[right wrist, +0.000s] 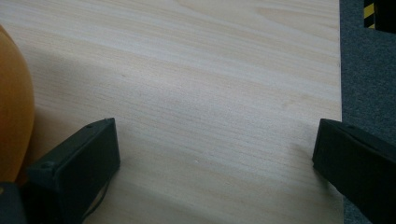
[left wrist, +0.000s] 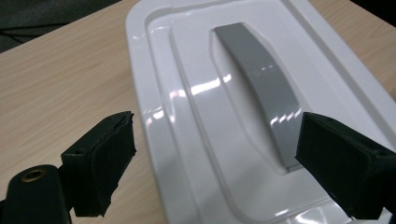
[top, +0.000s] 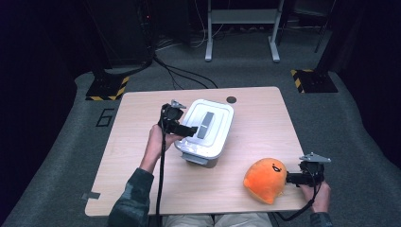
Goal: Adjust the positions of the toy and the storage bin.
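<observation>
At frame centre, the left gripper [top: 193, 130], jaws spread and empty, hovers at the white lidded storage box [top: 206, 132], whose grey handle [left wrist: 261, 88] runs lengthwise ahead. The right gripper [top: 287, 178], also spread, idles beside an orange plush toy [top: 265, 180], lower right.

The lid [left wrist: 196, 93] between the left gripper [left wrist: 215, 158] jaws is seen as glossy white plastic, smooth, with bright reflections; its grey handle [left wrist: 266, 93] is a smooth, slightly sheened plastic. The jaw pads [left wrist: 107, 158] appear matt black and rough-edged. The table [right wrist: 210, 70] under the right gripper [right wrist: 215, 158] is matt, pale wood-grain. The orange toy [top: 265, 179] beside it looks soft, plush cloth.
</observation>
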